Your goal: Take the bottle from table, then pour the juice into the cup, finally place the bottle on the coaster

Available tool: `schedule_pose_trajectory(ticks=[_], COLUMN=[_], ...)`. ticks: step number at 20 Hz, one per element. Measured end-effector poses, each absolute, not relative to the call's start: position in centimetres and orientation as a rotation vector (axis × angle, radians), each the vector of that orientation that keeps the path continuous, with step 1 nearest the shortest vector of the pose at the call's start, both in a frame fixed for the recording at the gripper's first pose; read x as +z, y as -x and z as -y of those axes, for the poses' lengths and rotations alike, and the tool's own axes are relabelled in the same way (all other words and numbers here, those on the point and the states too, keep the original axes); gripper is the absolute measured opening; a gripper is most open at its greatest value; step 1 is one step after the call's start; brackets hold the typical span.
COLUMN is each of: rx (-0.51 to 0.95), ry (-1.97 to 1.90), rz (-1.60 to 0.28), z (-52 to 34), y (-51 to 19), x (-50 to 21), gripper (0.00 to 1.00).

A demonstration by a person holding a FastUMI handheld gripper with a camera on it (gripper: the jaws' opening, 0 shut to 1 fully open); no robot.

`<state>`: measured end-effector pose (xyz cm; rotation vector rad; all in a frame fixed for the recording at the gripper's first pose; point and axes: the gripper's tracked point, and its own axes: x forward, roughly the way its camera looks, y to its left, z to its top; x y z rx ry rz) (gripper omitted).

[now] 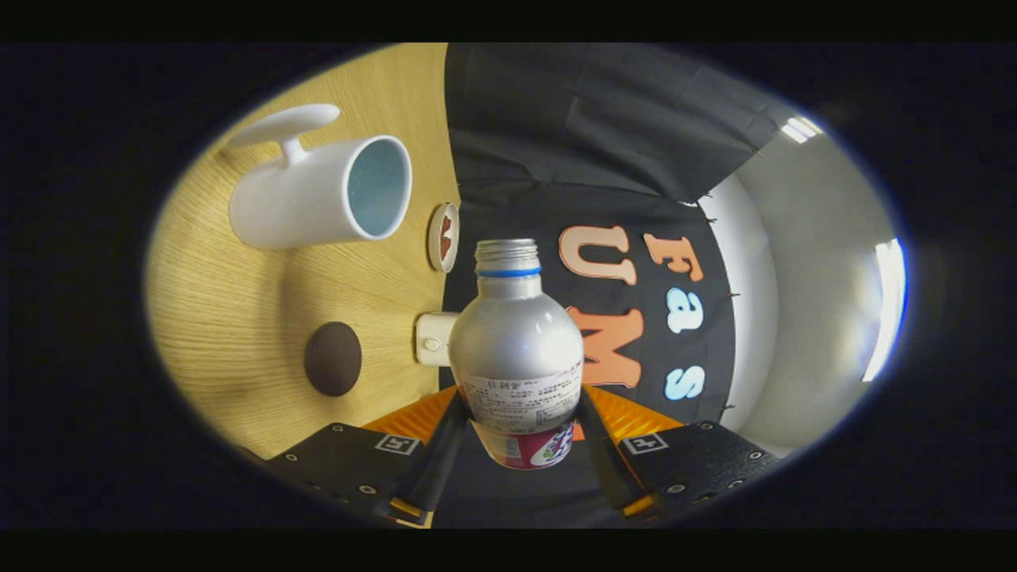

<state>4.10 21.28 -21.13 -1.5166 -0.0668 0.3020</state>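
A silver metal bottle (516, 342) with an open threaded neck, a blue ring and a printed label sits between my fingers, and my gripper (520, 433) is shut on its lower body. The whole view is rolled sideways, so the wooden table (230, 310) stands like a wall beside the bottle. On it a white cup (318, 195) with a handle and a pale blue inside shows its mouth turned toward the bottle's neck, a short way off from it. A dark brown round coaster (333, 358) lies on the wood nearer my fingers than the cup.
A small round dish (443, 237) with a brown inside sits at the table's far edge by the black cloth wall. A small white box (435, 338) shows just behind the bottle's shoulder. A white wall with bright lights lies beyond the cloth.
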Motion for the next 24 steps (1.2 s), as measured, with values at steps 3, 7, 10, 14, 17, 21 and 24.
schedule_pose_trajectory(ticks=[3, 7, 10, 14, 17, 21, 24], rx=[0.303, 0.307, 0.309, 0.31, 0.311, 0.311, 0.315], ry=[1.539, 1.56, 1.563, 1.572, 1.582, 1.593, 1.599], rz=[0.088, 0.107, 0.109, 0.117, 0.125, 0.138, 0.143], z=[-21.9, -22.2, -22.2, -22.4, -22.3, -22.5, -22.5], y=[-4.3, -4.2, -4.4, -4.5, -4.7, -4.8, -4.9], x=[-20.9, -20.7, -20.8, -20.7, -20.6, -20.4, -20.3], gripper=[0.77, 0.77, 0.77, 0.77, 0.77, 0.77, 0.77])
